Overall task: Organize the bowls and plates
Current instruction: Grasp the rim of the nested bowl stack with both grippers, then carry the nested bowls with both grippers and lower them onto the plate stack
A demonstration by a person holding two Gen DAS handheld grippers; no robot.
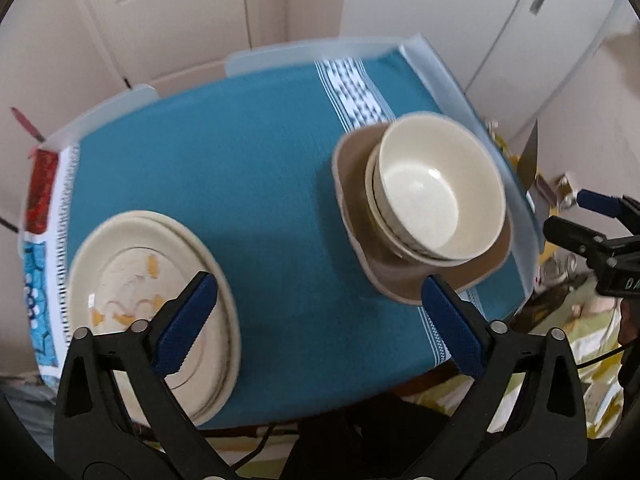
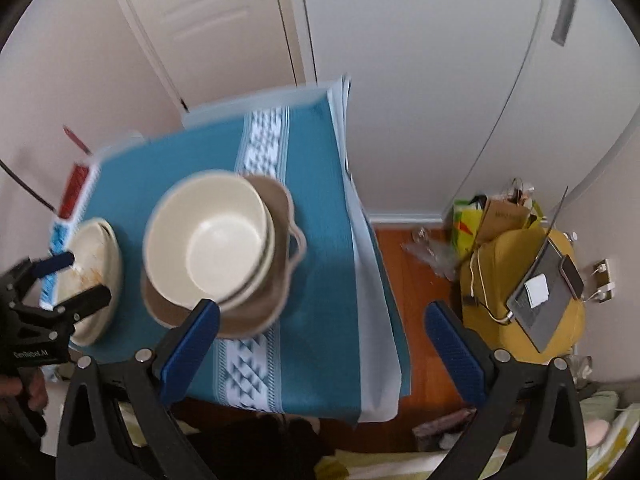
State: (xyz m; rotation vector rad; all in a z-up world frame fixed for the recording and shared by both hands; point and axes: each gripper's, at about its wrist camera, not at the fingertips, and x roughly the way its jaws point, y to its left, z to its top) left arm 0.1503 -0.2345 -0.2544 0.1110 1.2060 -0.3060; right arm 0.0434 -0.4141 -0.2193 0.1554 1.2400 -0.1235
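Note:
A stack of cream bowls (image 1: 436, 196) sits on a brown squarish plate (image 1: 352, 184) at the right of a small table with a teal cloth (image 1: 248, 184). A stack of cream plates (image 1: 132, 276) with orange marks lies at the left front. My left gripper (image 1: 320, 320) is open and empty above the table's near edge, between the two stacks. My right gripper (image 2: 320, 340) is open and empty over the table's right side, its left finger (image 2: 192, 344) near the bowl stack (image 2: 208, 236). The plates (image 2: 100, 264) show at the left, with the left gripper (image 2: 72, 280) over them.
A yellow seat (image 2: 520, 280) with a laptop and phone stands right of the table, with bags (image 2: 496, 216) behind it on the wooden floor. White doors and wall stand behind the table. A red and blue patterned strip (image 1: 40, 200) hangs at the table's left edge.

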